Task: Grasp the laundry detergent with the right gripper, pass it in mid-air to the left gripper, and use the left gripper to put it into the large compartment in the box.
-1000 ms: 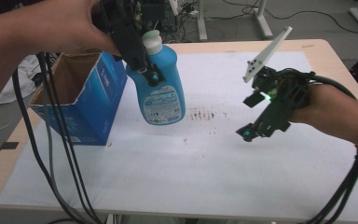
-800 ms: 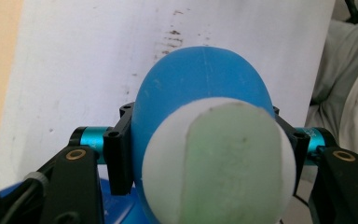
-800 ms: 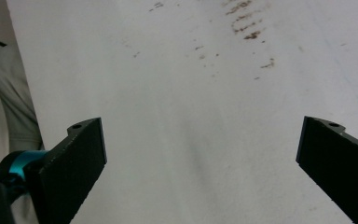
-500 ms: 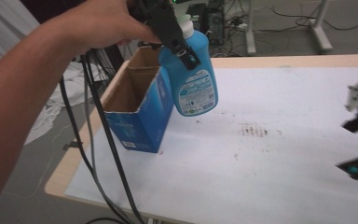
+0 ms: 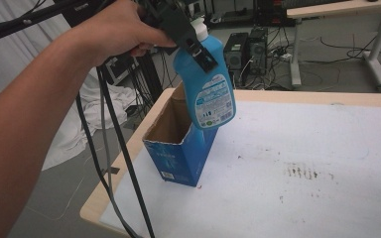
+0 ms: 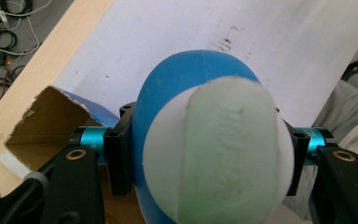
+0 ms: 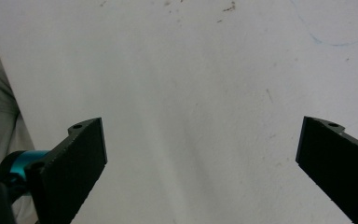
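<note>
At upper centre of the high view, the left gripper point(image 5: 193, 42) is clamped on the neck of a blue bottle point(image 5: 208, 87), which hangs long-axis near vertical, its base just above and right of the open box point(image 5: 178, 148). The left gripper view shows the bottle's white cap point(image 6: 219, 154) and the box mouth at lower left. The right gripper point(image 7: 200, 163), jaws wide and empty, hangs over bare table point(image 7: 191, 70).

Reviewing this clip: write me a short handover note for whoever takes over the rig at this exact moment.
Left gripper: shut on the blue bottle at its neck, holding it in the air over the open blue carton at the table's left corner.
Right gripper: open, nothing in it, over the bare white tabletop.
Done: bottle lifted.
Left: probably lower it into the carton, then release.
</note>
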The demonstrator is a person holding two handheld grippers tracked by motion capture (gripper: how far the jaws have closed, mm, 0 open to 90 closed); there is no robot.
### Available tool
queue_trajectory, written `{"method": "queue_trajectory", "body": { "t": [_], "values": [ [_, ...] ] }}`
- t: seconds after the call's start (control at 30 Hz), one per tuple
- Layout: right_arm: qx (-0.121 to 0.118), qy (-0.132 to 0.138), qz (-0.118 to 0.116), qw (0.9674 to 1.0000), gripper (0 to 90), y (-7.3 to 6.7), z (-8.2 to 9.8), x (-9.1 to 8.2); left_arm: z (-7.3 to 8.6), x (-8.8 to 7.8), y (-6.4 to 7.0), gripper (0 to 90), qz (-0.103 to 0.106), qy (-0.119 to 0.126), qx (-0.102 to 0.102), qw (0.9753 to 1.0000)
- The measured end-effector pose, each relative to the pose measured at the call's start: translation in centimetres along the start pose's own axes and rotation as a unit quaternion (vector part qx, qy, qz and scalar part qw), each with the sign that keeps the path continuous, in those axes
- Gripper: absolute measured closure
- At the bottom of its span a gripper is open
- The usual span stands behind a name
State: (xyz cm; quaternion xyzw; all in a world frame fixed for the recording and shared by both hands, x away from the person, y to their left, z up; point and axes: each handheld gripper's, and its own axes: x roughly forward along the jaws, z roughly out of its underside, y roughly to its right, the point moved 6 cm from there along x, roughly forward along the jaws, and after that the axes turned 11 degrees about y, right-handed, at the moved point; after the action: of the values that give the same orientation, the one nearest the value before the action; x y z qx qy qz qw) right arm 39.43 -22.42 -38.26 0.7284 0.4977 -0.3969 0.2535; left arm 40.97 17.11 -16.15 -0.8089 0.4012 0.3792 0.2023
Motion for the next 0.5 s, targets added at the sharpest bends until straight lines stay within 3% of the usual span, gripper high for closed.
{"method": "queue_trajectory", "body": {
  "t": [0.2,0.4,0.5],
  "values": [
    [0.006,0.006,0.007,0.9999,0.8,0.2,-0.2,0.3,0.8,-1.4,-1.3,38.0,-0.007,0.017,-0.016,0.9997],
    [0.017,0.013,0.0,0.9998,0.8,0.3,-0.3,0.4,1.9,-2.6,-2.3,38.1,-0.014,0.026,-0.033,0.999],
    [0.021,0.014,0.0,0.9997,0.8,0.4,-0.3,0.4,2.5,-2.9,-2.8,38.1,-0.02,0.022,-0.034,0.999]
  ]
}}
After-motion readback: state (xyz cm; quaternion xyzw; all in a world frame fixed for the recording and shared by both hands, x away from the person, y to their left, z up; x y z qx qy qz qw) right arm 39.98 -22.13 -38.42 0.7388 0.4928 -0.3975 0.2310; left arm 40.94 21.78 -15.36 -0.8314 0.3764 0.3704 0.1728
